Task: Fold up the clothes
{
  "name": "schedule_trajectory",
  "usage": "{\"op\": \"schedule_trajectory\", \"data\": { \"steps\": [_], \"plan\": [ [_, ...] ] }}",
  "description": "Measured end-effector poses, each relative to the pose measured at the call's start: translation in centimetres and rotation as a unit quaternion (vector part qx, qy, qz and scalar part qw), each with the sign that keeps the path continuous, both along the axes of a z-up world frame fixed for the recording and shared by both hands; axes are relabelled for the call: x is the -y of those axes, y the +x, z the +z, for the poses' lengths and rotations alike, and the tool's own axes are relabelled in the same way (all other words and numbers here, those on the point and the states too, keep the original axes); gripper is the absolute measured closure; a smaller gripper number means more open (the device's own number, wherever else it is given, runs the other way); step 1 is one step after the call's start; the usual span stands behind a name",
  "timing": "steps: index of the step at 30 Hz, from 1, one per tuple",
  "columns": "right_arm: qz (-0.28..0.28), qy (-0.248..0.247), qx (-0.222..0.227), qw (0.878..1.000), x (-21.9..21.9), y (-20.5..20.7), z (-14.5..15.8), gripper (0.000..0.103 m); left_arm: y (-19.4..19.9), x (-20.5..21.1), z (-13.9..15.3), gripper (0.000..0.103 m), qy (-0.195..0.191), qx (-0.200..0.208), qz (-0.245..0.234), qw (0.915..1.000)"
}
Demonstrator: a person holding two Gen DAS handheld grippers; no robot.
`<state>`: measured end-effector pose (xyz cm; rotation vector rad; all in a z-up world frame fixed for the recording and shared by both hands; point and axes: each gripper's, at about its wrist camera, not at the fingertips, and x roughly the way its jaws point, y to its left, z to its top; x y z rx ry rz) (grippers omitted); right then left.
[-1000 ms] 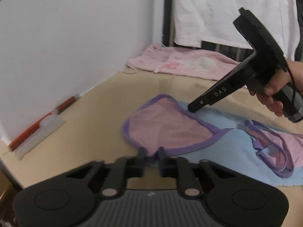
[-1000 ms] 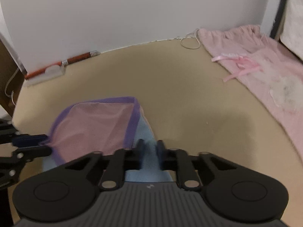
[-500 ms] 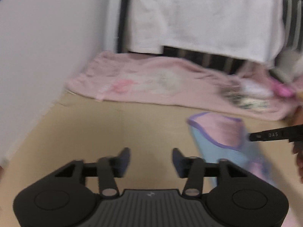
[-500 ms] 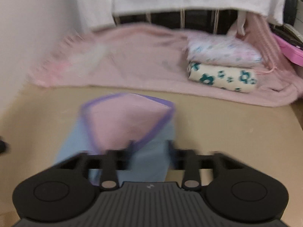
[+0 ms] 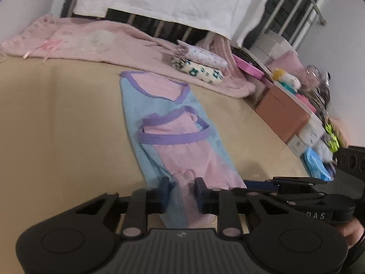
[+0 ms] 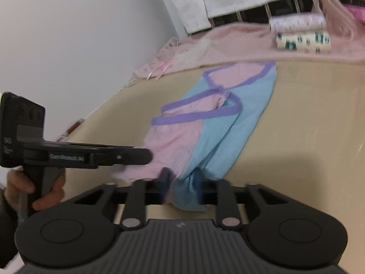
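My left gripper (image 5: 181,190) has its jaws narrowed around the near hem of the mesh tank top (image 5: 173,141), pink and blue fabric bunched between them. My right gripper (image 6: 181,182) is likewise pinched onto the near hem, blue mesh wadded in the gap (some motion blur there). In the right wrist view the left gripper (image 6: 136,156) comes in from the left, its tip at the pink part of the hem, just beside my right one.

The tank top lies lengthwise on the tan tabletop (image 5: 57,125), near hem at the grippers, purple-trimmed armholes and neckline toward the far end. Far of it, a pink blanket (image 5: 109,43) spreads along the tabletop's far edge, with two folded patterned cloths (image 5: 200,62) stacked on it. A white towel (image 5: 182,2) hangs over the rail behind. Boxes and clutter (image 5: 292,105) sit at right.
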<state>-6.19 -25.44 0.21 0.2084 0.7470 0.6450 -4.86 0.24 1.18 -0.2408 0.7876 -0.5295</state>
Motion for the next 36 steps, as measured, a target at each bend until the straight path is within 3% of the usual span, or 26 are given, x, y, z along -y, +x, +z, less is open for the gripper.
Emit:
{"op": "schedule_trajectory", "data": {
  "steps": [5, 6, 8, 9, 10, 12, 14, 15, 16, 17, 19, 21, 23, 26, 29, 30, 31, 32, 36],
  "plan": [
    [0.008, -0.010, -0.021, 1.000, 0.5, -5.6, 0.5, 0.084, -6.0, 0.1, 0.6, 0.085, 0.014, -0.024, -0.037, 0.9989],
    [0.011, -0.009, -0.028, 1.000, 0.7, -7.0, 0.6, 0.081, -7.4, 0.0, 0.7, 0.083, 0.016, -0.028, -0.044, 0.9985],
    [0.008, 0.000, -0.018, 1.000, 1.3, -9.0, 1.5, 0.061, -9.3, -0.8, 1.4, 0.077, 0.001, -0.016, -0.041, 0.9990],
    [0.003, 0.010, -0.007, 1.000, 1.7, -9.7, 2.1, 0.059, -9.1, -1.1, 1.5, 0.066, -0.005, -0.010, -0.033, 0.9994],
    [-0.003, 0.019, 0.004, 1.000, 2.2, -10.3, 2.7, 0.058, -8.6, -1.3, 1.7, 0.062, -0.010, -0.005, -0.024, 0.9996],
    [-0.029, 0.034, 0.005, 0.999, 2.5, -8.4, 2.7, 0.058, -7.7, -1.7, 1.9, 0.064, -0.022, 0.005, -0.006, 0.9997],
    [-0.059, 0.027, -0.003, 0.998, 2.4, -5.9, 2.2, 0.060, -6.2, -1.5, 1.3, 0.079, -0.017, -0.022, 0.003, 0.9996],
    [-0.068, 0.019, -0.012, 0.997, 2.0, -4.8, 1.7, 0.062, -5.9, -1.2, 1.0, 0.097, -0.006, -0.030, 0.005, 0.9995],
    [-0.066, 0.019, -0.017, 0.997, 1.8, -4.0, 1.2, 0.070, -6.0, -1.2, 1.0, 0.103, -0.002, -0.023, 0.002, 0.9997],
    [-0.057, 0.021, -0.018, 0.998, 1.5, -3.8, 0.9, 0.087, -6.2, -1.1, 1.0, 0.103, -0.001, -0.014, -0.002, 0.9999],
    [-0.040, 0.025, -0.021, 0.999, 0.9, -3.3, 0.2, 0.101, -6.6, -1.2, 1.5, 0.103, -0.016, -0.001, -0.008, 0.9998],
    [-0.038, 0.038, 0.000, 0.999, 0.7, -4.0, 0.9, 0.103, -6.7, -1.2, 2.4, 0.103, -0.040, 0.021, -0.011, 0.9989],
    [-0.060, 0.053, 0.025, 0.997, 1.1, -4.6, 1.9, 0.103, -6.2, -0.8, 3.1, 0.103, -0.038, 0.046, -0.001, 0.9982],
    [-0.117, 0.009, 0.050, 0.992, 1.0, -4.1, 2.4, 0.102, -4.6, -0.5, 2.6, 0.103, -0.012, 0.046, 0.039, 0.9981],
    [-0.118, -0.009, 0.028, 0.993, 1.1, -3.6, 1.7, 0.094, -4.6, -1.6, 2.1, 0.089, -0.019, 0.008, 0.048, 0.9986],
    [-0.106, -0.005, 0.023, 0.994, 1.3, -3.9, 1.7, 0.090, -4.8, -2.1, 2.0, 0.077, -0.024, -0.002, 0.045, 0.9987],
    [-0.095, 0.004, 0.030, 0.995, 1.9, -4.8, 1.8, 0.076, -5.4, -2.5, 2.1, 0.064, -0.032, -0.007, 0.043, 0.9985],
    [-0.085, 0.013, 0.036, 0.996, 2.4, -5.6, 1.9, 0.066, -5.6, -2.5, 2.0, 0.058, -0.036, -0.014, 0.039, 0.9985],
    [-0.063, 0.005, 0.035, 0.997, 2.8, -7.7, 1.5, 0.066, -6.1, -2.0, 1.7, 0.057, -0.041, -0.036, 0.023, 0.9983]
  ]
}}
